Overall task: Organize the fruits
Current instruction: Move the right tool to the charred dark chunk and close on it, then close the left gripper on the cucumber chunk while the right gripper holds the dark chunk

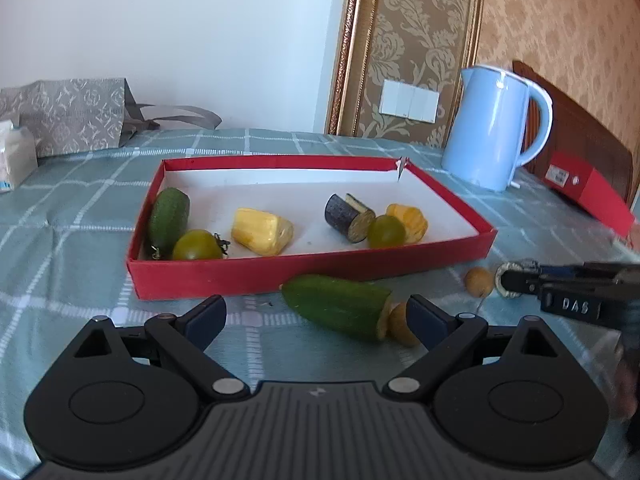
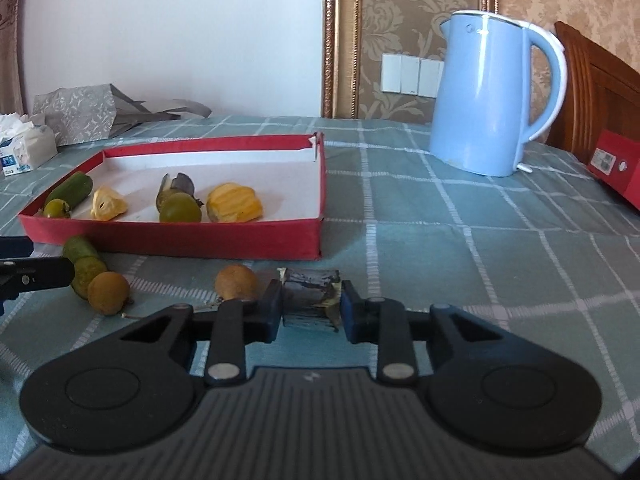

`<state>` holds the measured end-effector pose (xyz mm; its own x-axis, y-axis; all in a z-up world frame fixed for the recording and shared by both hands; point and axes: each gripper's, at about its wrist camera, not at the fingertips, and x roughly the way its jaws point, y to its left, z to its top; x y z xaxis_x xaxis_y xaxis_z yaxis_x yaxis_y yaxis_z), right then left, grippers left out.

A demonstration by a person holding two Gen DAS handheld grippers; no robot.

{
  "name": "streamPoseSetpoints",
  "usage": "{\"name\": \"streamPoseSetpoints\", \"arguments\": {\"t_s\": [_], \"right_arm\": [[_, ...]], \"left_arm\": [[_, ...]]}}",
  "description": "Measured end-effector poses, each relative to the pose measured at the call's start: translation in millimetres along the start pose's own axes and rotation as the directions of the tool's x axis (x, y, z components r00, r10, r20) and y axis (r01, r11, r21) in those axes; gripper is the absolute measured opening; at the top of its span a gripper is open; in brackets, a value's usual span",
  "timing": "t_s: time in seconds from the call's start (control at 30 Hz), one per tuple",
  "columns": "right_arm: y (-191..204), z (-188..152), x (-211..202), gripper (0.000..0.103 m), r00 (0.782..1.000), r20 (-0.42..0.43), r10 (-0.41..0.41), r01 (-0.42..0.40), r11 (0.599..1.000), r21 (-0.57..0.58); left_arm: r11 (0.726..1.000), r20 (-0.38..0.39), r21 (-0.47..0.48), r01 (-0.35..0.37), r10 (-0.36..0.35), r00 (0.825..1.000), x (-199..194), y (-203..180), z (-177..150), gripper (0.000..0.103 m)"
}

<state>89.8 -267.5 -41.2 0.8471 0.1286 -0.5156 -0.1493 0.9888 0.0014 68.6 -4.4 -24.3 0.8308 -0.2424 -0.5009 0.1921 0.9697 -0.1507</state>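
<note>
A: Start at the right gripper (image 2: 310, 306). What do its fingers (image 2: 269, 309) have?

B: They are closed on the dark chunk (image 2: 311, 298), one pad on each side. The chunk lies crosswise between them, low over the desk (image 2: 460, 240), on the near side of the red box (image 2: 224, 242).

A: And where does it go from there?

B: The box lies far and to the left of those fingers, so I judge the carry runs up over the near wall and leftward. A matching dark piece (image 2: 178, 188) already sits inside beside a green tomato (image 2: 180, 208).

A: The left gripper (image 1: 316, 316)?

B: Fingers spread, holding nothing. The cucumber (image 1: 338, 306) lies between them, long axis running left to right, cut end toward the right finger (image 1: 426, 320). A brown fruit (image 1: 402, 324) touches that cut end.

A: So the left hand is nearer the cucumber?

B: Yes. The other brown fruit (image 2: 236, 282) lies just left of the right fingers.
</note>
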Motion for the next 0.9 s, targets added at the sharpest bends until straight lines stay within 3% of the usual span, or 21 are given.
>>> {"name": "streamPoseSetpoints", "arguments": {"t_s": [0.13, 0.27, 0.33, 0.53, 0.9], "right_arm": [[2, 0, -3, 0.028, 1.0, 0.015, -0.022, 0.022, 1.0, -0.014], [4, -1, -5, 0.028, 0.999, 0.02, -0.028, 0.029, 0.999, -0.031], [3, -1, -5, 0.028, 0.999, 0.017, -0.032, 0.033, 0.999, -0.033], [-2, -1, -2, 0.028, 1.0, -0.005, -0.018, 0.018, 1.0, -0.008], [-2, -1, -1, 0.028, 1.0, -0.008, -0.01, 0.01, 1.0, -0.01]], "left_arm": [[0.996, -0.001, -0.065, 0.053, -0.053, 0.999, 1, -4, 2, 0.097], [1.0, -0.016, -0.004, -0.014, 0.014, 1.0, 11, -16, 1, 0.097], [1.0, -0.027, -0.009, -0.007, 0.006, 1.0, 15, -16, 2, 0.097], [0.99, -0.08, -0.139, 0.024, -0.036, 0.996, 30, -8, 11, 0.097], [0.967, -0.094, -0.245, -0.069, 0.047, 0.994, 35, -7, 16, 0.097]]}}
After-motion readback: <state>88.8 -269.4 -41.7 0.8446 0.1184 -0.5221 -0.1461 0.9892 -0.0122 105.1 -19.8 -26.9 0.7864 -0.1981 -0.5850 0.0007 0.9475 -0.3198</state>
